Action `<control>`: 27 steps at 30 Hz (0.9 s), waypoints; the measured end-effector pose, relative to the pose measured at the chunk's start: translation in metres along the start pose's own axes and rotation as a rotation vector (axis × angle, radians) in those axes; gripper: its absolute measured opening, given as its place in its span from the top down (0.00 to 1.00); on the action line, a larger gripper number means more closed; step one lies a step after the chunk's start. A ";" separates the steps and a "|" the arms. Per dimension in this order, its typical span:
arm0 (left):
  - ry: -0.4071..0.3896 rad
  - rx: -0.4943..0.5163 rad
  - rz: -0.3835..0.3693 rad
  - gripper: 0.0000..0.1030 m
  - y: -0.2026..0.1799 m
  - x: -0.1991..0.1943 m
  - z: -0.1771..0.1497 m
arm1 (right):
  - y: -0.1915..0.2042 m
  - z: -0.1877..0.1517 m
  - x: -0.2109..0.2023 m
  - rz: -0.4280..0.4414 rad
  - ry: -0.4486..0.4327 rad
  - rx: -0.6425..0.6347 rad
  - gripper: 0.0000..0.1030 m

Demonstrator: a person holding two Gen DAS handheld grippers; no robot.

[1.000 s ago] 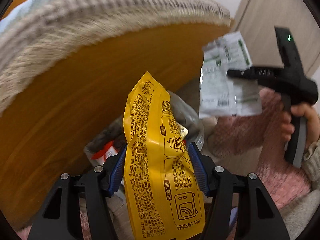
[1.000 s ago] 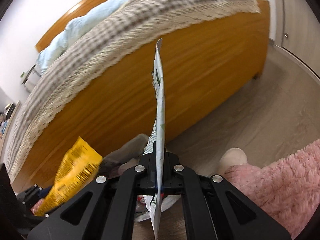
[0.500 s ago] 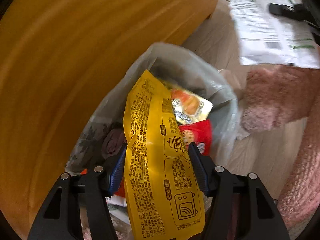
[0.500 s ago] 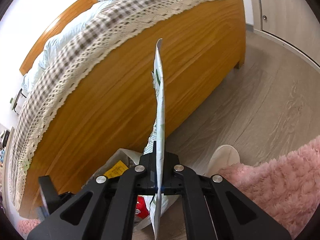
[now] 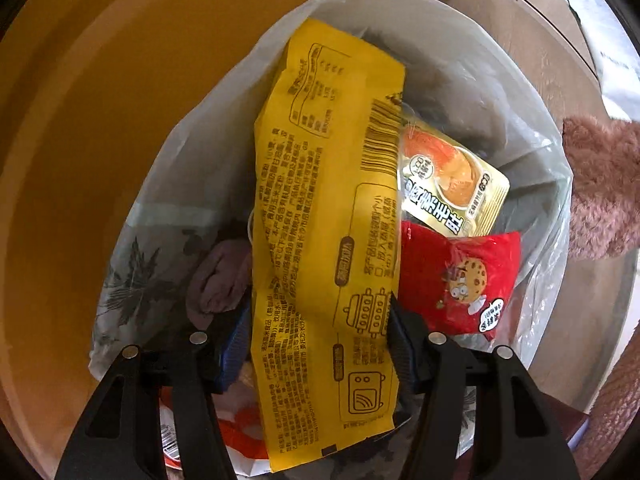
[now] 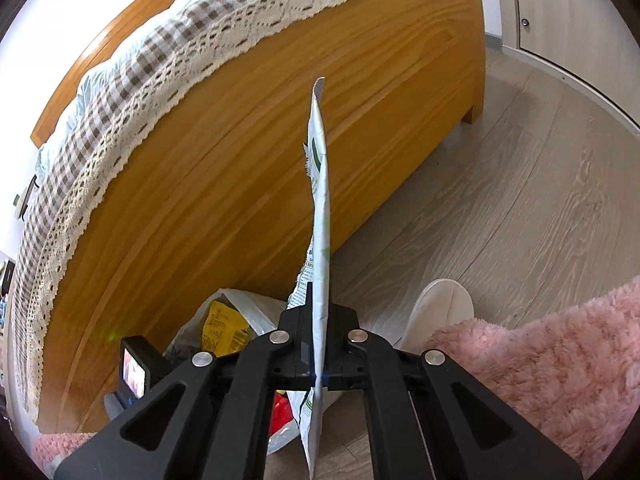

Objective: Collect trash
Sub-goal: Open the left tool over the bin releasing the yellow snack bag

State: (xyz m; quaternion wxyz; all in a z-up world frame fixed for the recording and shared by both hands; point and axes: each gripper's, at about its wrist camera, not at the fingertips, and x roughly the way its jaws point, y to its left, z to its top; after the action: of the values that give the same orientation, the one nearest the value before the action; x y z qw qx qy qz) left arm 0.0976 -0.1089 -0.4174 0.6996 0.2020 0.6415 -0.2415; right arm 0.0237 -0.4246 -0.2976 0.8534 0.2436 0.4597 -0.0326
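Lowered since 1 second ago, the left gripper pinches a yellow wrapper over the open trash bag. Right gripper pinches a white packet edge-on, above the floor beside the bed.

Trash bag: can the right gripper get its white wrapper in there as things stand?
Probably yes. The right gripper, shut on the white wrapper, sits beside the trash bag; the bag's mouth is open, though the left gripper with its yellow wrapper crowds it.

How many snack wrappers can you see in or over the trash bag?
3: a yellow wrapper gripped over the trash bag, a gold packet and a red cookie packet lying inside. More may be buried.
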 end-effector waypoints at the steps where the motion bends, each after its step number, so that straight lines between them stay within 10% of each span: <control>1: -0.004 -0.002 -0.005 0.43 0.001 -0.002 0.000 | 0.001 0.000 0.000 -0.003 -0.002 -0.004 0.98; 13: -0.169 -0.032 -0.118 0.28 0.008 -0.064 -0.014 | 0.013 -0.006 0.000 -0.037 0.009 -0.047 0.98; 27: -0.278 -0.085 -0.080 0.14 0.004 -0.117 -0.020 | 0.033 -0.019 -0.004 -0.002 0.016 -0.142 0.98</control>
State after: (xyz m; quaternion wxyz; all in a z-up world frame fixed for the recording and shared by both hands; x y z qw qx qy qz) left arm 0.0771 -0.0851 -0.3030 0.7794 0.1111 0.5555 -0.2677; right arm 0.0161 -0.3875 -0.2907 0.8648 0.1823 0.4679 0.0009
